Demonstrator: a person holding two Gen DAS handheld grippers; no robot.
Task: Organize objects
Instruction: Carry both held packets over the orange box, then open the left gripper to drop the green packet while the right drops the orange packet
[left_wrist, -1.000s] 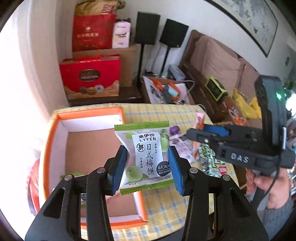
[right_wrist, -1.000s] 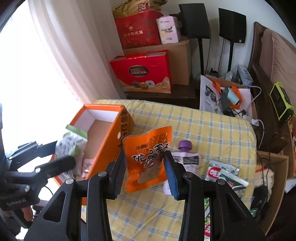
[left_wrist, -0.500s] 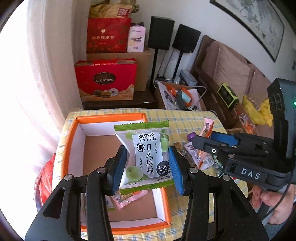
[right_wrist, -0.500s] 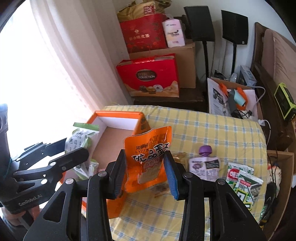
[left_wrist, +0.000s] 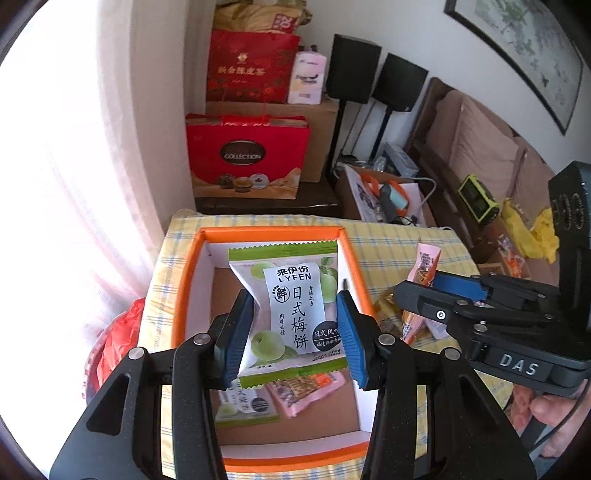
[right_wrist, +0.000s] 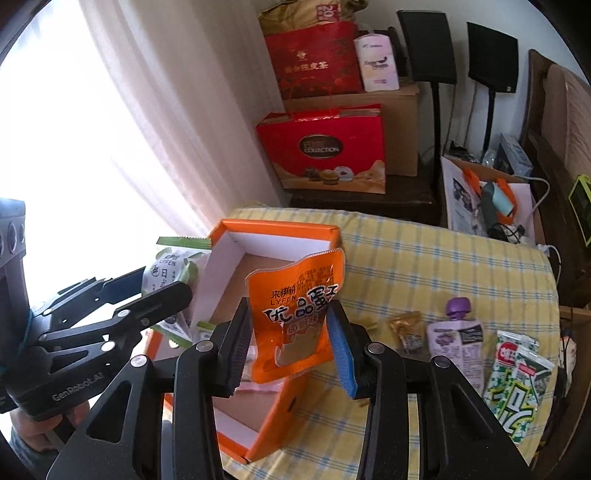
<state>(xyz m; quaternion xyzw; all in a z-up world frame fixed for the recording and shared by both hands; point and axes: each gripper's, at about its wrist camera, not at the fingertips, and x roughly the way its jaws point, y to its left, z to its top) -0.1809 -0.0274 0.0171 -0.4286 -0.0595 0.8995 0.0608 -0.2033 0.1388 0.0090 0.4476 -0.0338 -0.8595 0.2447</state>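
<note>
My left gripper (left_wrist: 291, 334) is shut on a green and white plum-cake packet (left_wrist: 291, 310) and holds it over the open orange box (left_wrist: 192, 266). A green packet (left_wrist: 243, 406) and a pink packet (left_wrist: 303, 387) lie in the box. My right gripper (right_wrist: 291, 343) is shut on an orange snack pouch (right_wrist: 295, 317) above the box's right wall (right_wrist: 273, 417). The left gripper (right_wrist: 147, 291) with its packet (right_wrist: 166, 269) shows at the left of the right wrist view. The right gripper (left_wrist: 417, 295) shows at the right of the left wrist view.
The box stands on a yellow checked cloth (right_wrist: 424, 266). On the cloth to the right lie a purple-capped pouch (right_wrist: 458, 332), a small gold packet (right_wrist: 406, 325) and green and white packets (right_wrist: 517, 376). Red gift boxes (right_wrist: 325, 147), cartons and speakers stand behind.
Both grippers have moved left with their packets. The left one now hangs over the middle of the box, and the right one has come over the box's right wall.
</note>
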